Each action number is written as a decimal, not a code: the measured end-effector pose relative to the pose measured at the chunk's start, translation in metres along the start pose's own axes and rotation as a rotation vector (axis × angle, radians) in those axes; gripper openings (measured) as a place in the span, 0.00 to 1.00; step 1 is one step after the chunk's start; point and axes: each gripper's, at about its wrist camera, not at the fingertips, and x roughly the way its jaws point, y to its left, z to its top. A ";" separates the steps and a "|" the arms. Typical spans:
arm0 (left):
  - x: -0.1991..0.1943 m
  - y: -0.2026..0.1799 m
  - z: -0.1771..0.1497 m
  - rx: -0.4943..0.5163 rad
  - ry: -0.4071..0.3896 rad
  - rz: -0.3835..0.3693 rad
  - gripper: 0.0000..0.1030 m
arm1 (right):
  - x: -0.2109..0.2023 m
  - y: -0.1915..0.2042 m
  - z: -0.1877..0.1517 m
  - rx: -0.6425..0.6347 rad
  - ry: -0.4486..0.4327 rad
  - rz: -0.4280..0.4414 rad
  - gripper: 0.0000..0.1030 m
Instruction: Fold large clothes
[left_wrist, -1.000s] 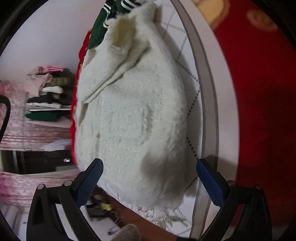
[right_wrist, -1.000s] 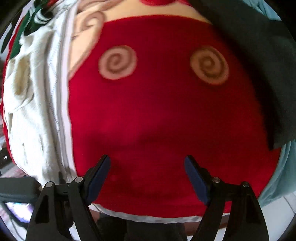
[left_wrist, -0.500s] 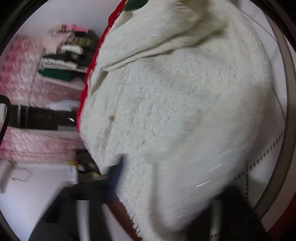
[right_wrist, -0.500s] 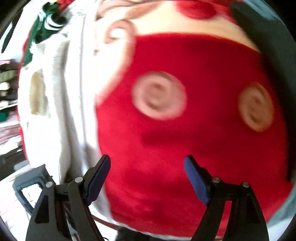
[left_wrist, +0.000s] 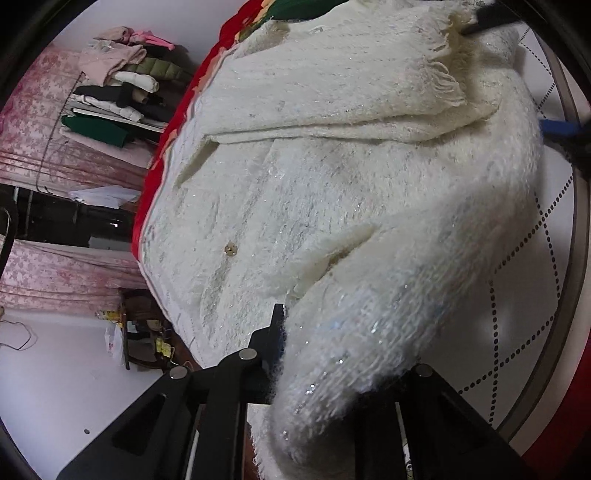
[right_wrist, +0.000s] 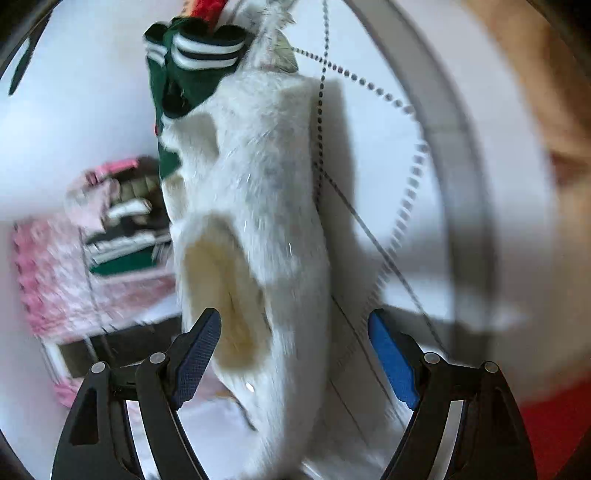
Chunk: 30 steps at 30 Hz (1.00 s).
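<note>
A fluffy white cardigan (left_wrist: 332, 184) with glittery threads and a small button lies spread on the bed. My left gripper (left_wrist: 332, 343) is closing on a bunched fold of its near edge. The fabric fills the gap between the jaws, hides the right finger and is lifted a little. In the right wrist view the same cardigan (right_wrist: 266, 206) runs away from me. My right gripper (right_wrist: 295, 347) is open over its near end and holds nothing. One of its blue pads (left_wrist: 557, 127) shows at the cardigan's far side in the left wrist view.
A white quilted sheet (left_wrist: 517, 295) with dotted diamonds lies under the cardigan on a red blanket (left_wrist: 569, 424). A green garment with white stripes (right_wrist: 192, 55) lies past the cardigan. A stack of folded clothes (left_wrist: 122, 92) sits by pink curtains (left_wrist: 44, 162) beyond the bed.
My left gripper went from wide open to closed on the cardigan's edge and raised it. My right gripper swung from above the red blanket over to the cardigan, still open.
</note>
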 end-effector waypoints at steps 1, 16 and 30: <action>0.001 0.002 0.001 -0.001 0.001 -0.016 0.12 | 0.006 0.001 0.002 0.008 -0.016 0.033 0.77; -0.009 0.097 0.017 0.003 -0.056 -0.316 0.11 | -0.008 0.133 -0.047 -0.063 -0.203 -0.036 0.12; 0.108 0.278 0.079 -0.189 0.000 -0.474 0.12 | 0.172 0.369 -0.061 -0.291 -0.162 -0.376 0.12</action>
